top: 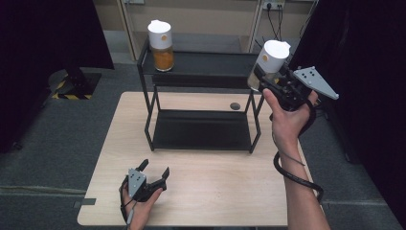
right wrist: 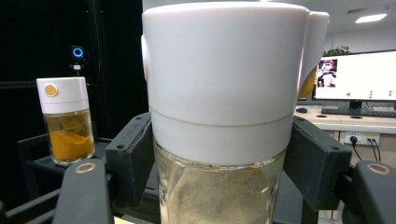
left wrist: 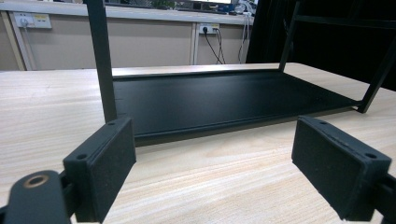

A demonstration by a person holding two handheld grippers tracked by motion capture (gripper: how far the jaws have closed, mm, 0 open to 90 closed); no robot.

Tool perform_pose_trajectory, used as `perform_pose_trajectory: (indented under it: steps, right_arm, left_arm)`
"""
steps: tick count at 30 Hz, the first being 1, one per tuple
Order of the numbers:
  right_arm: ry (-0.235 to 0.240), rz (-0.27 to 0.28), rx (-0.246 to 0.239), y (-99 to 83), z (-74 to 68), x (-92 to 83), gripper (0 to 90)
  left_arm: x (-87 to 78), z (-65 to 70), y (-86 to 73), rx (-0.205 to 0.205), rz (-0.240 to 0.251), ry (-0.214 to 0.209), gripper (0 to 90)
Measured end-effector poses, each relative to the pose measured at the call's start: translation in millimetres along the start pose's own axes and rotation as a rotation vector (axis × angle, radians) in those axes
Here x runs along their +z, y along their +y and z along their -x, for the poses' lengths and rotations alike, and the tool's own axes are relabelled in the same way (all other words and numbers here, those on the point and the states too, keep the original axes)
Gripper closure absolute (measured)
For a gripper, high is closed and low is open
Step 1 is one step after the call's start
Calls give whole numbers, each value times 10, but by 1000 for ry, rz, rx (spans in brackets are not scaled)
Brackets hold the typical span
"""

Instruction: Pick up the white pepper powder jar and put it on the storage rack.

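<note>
While the left tongs (top: 154, 171) rest open and empty on the tabletop (top: 215, 191), the right tongs (top: 261, 79) clamp a white-capped spice jar (top: 269, 62) aloft beside the black rack's (top: 201, 67) top shelf, axis near upright, cap up. Carrying step, I judge; next, set it level by the turmeric jar (top: 162, 45).

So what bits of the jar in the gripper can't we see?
- Held jar: its bottom, cut off by the lower edge of the right gripper view.
- Its glass sides: covered by the right gripper in the high view.
- The greyish powder inside: too blurry to name.
</note>
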State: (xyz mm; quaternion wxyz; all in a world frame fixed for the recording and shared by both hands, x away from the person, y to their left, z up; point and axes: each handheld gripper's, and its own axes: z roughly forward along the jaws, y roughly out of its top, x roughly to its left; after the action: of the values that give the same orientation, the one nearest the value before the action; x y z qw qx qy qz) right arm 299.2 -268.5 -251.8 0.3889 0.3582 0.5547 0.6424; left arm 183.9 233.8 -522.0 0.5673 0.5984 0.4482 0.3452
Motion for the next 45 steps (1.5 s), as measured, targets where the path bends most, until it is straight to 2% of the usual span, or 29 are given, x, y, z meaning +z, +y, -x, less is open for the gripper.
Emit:
perform_pose_trajectory:
  steps: [25,45]
  right_arm:
    - [-18,-22,-12,164,12,207,306]
    - [-35,-46,-12,194,34,315,306]
  left_arm:
    - [-1,-2,2,5,-2,-1,130]
    - [-1,-1,2,6,-1,0,130]
